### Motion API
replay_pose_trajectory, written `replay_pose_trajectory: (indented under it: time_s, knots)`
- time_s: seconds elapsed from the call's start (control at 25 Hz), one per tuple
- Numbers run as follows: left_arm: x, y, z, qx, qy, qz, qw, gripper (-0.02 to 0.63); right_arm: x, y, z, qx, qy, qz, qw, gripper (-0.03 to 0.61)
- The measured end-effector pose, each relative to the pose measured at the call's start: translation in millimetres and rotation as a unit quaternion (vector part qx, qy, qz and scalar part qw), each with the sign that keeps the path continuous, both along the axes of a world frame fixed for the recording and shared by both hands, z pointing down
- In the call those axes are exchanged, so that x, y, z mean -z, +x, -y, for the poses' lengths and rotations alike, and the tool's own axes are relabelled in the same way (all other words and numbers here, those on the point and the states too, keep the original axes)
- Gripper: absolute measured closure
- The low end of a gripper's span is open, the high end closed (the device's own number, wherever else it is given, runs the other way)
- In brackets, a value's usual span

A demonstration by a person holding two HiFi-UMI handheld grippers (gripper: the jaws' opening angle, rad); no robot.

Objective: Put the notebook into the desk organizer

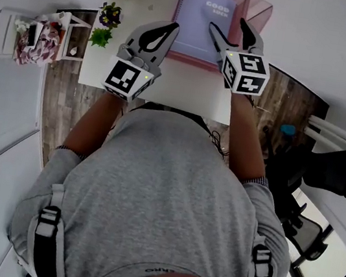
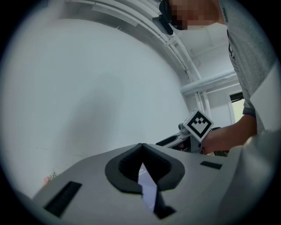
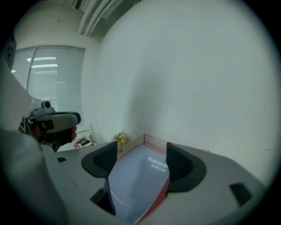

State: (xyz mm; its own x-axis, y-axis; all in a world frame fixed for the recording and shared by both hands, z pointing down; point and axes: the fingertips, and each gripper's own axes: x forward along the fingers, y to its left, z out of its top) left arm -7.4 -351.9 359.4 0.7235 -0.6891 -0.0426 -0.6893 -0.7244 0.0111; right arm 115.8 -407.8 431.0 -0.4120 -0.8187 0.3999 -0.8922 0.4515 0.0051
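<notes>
Frankly, I lose the white desk's (image 1: 96,66) near edge behind the wearer's torso (image 1: 164,192). The pink desk organizer (image 1: 259,14) is cropped on top, and the notebook (image 1: 202,24) lies inside it. Right gripper (image 1: 228,23) gapes empty above; left gripper (image 1: 173,28) is pinched closed, empty. Wood floor (image 1: 61,102) surrounds.

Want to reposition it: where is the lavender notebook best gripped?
Probably the near edge of the notebook, from the person's side: it lies face up in the pink organizer, whose taller walls close off the far and right sides.
</notes>
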Motion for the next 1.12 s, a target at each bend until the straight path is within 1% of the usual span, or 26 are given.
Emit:
replay_pose_trajectory:
  time_s: [0.08, 0.16, 0.2, 0.28, 0.36, 0.48, 0.56, 0.6, 0.8, 1.12]
  knots:
    - [2, 1, -1, -0.002, 0.004, 0.001, 1.0000, 0.595, 22, -2, -10, 0.016, 0.032, 0.021, 0.999, 0.241]
    - [3, 3, -2, -0.003, 0.004, 0.003, 1.0000, 0.595, 40, -3, -22, 0.036, 0.063, 0.040, 0.997, 0.290]
    - [4, 4, -2, -0.003, 0.005, 0.004, 1.0000, 0.595, 47, -3, -28, 0.046, 0.077, 0.051, 0.995, 0.310]
    - [8, 6, -3, -0.005, 0.008, 0.003, 1.0000, 0.595, 59, -1, -39, 0.062, 0.102, 0.075, 0.990, 0.382]
    - [10, 9, -5, -0.009, 0.011, 0.003, 0.9999, 0.595, 70, 1, -50, 0.073, 0.131, 0.094, 0.984, 0.427]
    - [14, 12, -8, -0.015, 0.016, 0.002, 0.9998, 0.595, 82, 2, -68, 0.081, 0.164, 0.097, 0.978, 0.491]
    - [14, 15, -10, -0.019, 0.017, 0.002, 0.9997, 0.595, 84, 3, -79, 0.082, 0.174, 0.091, 0.977, 0.555]
    - [15, 17, -11, -0.021, 0.018, 0.002, 0.9996, 0.595, 83, 4, -83, 0.083, 0.177, 0.090, 0.977, 0.571]
    - [12, 22, -17, -0.032, 0.020, 0.004, 0.9993, 0.595, 70, 6, -101, 0.091, 0.172, 0.079, 0.978, 0.572]
    - [3, 19, -17, -0.034, 0.018, 0.011, 0.9992, 0.595, 64, 15, -100, 0.071, 0.169, 0.074, 0.980, 0.572]
